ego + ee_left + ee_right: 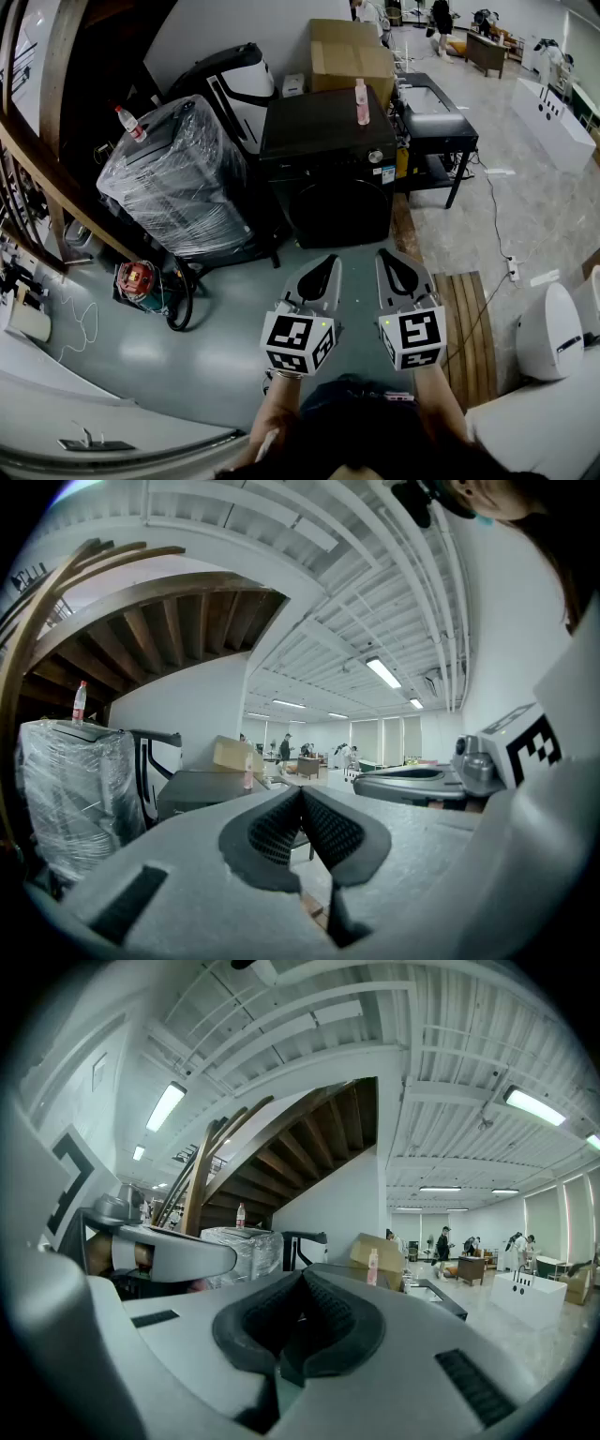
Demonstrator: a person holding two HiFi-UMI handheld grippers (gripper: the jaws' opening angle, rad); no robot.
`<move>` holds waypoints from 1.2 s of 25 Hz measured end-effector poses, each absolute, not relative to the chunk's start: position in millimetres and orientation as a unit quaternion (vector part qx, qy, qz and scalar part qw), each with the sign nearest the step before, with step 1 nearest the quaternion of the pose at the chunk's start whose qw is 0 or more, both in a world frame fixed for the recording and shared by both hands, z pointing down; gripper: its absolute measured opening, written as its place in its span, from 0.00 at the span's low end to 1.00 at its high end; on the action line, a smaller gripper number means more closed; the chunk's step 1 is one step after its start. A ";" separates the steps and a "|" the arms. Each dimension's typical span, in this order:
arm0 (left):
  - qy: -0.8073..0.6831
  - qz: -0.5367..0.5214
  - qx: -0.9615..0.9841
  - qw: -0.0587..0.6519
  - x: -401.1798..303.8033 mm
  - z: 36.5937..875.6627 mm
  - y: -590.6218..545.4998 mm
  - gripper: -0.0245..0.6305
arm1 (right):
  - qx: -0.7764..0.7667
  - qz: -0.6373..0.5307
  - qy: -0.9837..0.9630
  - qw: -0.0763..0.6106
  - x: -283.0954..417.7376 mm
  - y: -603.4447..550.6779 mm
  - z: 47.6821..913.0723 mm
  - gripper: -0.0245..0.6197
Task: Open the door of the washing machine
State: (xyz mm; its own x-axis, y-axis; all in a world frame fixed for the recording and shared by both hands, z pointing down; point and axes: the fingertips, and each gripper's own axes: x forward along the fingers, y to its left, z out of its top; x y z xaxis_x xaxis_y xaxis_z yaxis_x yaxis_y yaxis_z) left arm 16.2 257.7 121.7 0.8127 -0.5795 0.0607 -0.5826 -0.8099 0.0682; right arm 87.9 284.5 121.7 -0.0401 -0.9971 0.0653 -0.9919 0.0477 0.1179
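The black front-loading washing machine (323,141) stands on the floor ahead of me, its round dark door (340,212) closed and facing me. Both grippers are held side by side, level, well short of it. My left gripper (323,265) is shut with nothing between its jaws; my right gripper (393,259) is shut and empty too. In the left gripper view the closed pads of the left gripper (302,795) sit in front of the machine's dark top (199,786). In the right gripper view the right gripper (305,1281) hides most of the machine.
A pink bottle (361,101) stands on the washer's top. A plastic-wrapped appliance (178,178) is to its left, a cardboard box (349,52) behind, and a black table (436,122) to the right. Wooden slats (469,328) lie at right. Stair beams (37,141) rise at far left.
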 end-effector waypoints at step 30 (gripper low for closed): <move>-0.264 0.032 0.962 0.061 13.4 147.5 222.8 0.06 | 0.709 0.022 -0.704 0.022 88.1 251.7 139.9 0.03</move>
State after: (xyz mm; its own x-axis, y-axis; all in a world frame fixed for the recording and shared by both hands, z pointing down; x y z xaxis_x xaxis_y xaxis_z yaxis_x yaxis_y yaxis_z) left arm 13.4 222.8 147.5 0.8585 -0.5042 0.0936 -0.5120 -0.8530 0.1013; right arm 88.1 251.7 139.9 0.0070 -0.9980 0.0625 -1.0000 -0.0070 0.0000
